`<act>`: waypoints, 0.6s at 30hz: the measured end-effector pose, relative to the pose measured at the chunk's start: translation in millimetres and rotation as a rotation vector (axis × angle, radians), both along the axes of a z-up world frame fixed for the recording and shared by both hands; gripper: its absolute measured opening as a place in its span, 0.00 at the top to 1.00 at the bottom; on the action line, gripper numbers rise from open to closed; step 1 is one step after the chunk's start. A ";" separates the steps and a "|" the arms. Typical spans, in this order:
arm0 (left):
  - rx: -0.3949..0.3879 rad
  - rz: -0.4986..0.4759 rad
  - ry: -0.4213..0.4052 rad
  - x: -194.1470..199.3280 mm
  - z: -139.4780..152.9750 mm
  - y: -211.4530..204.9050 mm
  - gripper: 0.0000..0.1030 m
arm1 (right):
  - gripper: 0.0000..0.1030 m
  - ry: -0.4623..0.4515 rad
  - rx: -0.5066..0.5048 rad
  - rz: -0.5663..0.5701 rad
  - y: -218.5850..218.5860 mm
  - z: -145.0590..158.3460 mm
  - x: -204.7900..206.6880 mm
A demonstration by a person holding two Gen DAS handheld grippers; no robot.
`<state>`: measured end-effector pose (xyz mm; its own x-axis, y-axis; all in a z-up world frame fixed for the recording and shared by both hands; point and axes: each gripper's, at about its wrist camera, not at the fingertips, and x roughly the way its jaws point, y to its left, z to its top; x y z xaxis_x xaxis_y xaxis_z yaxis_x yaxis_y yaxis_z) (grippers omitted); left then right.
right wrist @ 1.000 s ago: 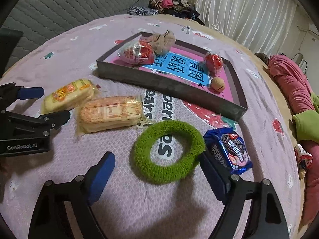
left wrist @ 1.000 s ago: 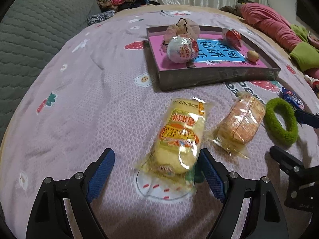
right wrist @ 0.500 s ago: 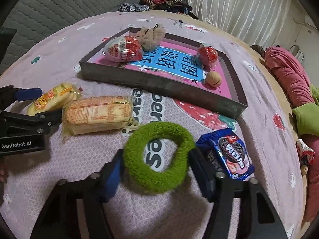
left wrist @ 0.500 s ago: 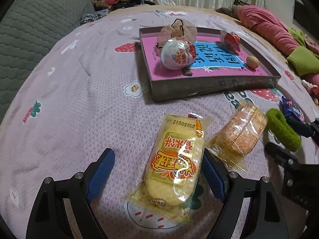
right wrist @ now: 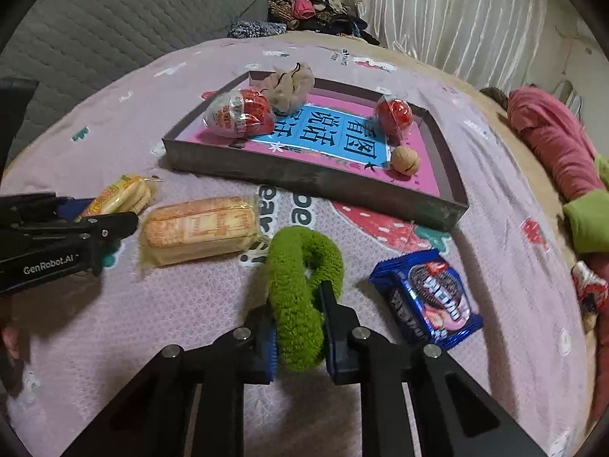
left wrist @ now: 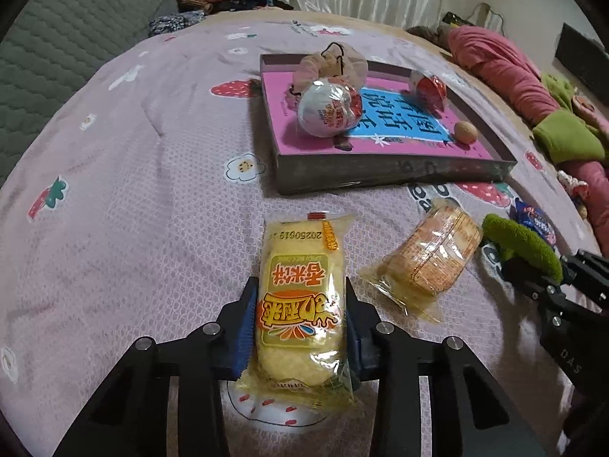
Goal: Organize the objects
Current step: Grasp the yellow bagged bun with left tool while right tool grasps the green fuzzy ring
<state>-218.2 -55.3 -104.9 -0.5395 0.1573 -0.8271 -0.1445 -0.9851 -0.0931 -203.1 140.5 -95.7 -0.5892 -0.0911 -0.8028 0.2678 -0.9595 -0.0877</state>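
A: Snacks and the green ring [right wrist: 300,293] lie on the bed [left wrist: 152,190], near the tray [left wrist: 380,181].
B: Left tongs [left wrist: 298,320] are closing on the yellow snack pack [left wrist: 298,297]; right tongs [right wrist: 298,327] pinch the ring.
A: Lift both gently; clear the tray's wall before releasing.

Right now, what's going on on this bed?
A person is tidying snacks and small items off a pink quilt. The left gripper is closing on a yellow rice cracker packet; the right gripper is shut on a green fuzzy scrunchie, squeezed flat. An orange cracker packet and an Oreo packet lie loose. The shallow box tray holds two chocolate eggs, a walnut and a beige scrunchie.
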 end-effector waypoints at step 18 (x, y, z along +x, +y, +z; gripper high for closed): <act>-0.041 0.030 0.007 48.3 12.1 5.3 0.63 | 0.82 -0.002 -0.119 0.031 6.9 22.3 43.3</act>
<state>-169.9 -50.0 -92.8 -0.5489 0.1071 -0.8290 -0.1157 -0.9919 -0.0515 -159.8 147.4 -73.4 -0.5829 -0.2044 -0.7864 0.2978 -0.9542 0.0272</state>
